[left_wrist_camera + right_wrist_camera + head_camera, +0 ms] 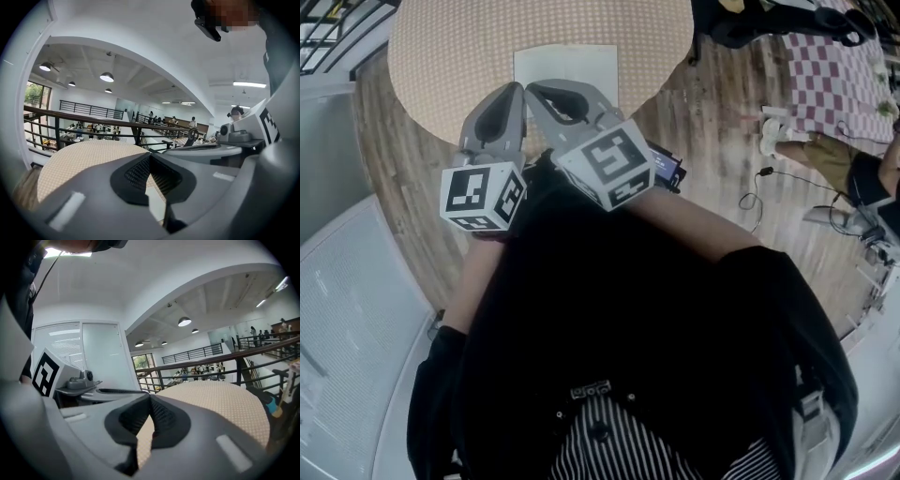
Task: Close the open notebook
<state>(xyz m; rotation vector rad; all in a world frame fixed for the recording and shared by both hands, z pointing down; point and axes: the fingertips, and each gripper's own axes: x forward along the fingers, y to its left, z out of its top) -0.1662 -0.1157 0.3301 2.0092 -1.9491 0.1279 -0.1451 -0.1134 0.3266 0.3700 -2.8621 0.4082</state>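
A white notebook (pixel 565 70) lies flat on the round table (pixel 441 56), which is covered with a beige dotted cloth; only one pale rectangle shows, and I cannot tell whether it is open. My left gripper (pixel 517 90) and right gripper (pixel 534 92) are held side by side over the table's near edge, just short of the notebook's near side. Both are shut with nothing between their pads. In the left gripper view the left gripper (pixel 150 157) points across the table (pixel 79 161). The right gripper (pixel 150 397) likewise faces the cloth (pixel 220 404).
A dark device (pixel 666 167) sticks out beside my right hand. A wood floor surrounds the table, with cables (pixel 759 192) and a checkered cloth (pixel 834 80) at the right, where a person sits. A black railing (pixel 93 124) runs behind the table. White panels (pixel 347 309) stand at my left.
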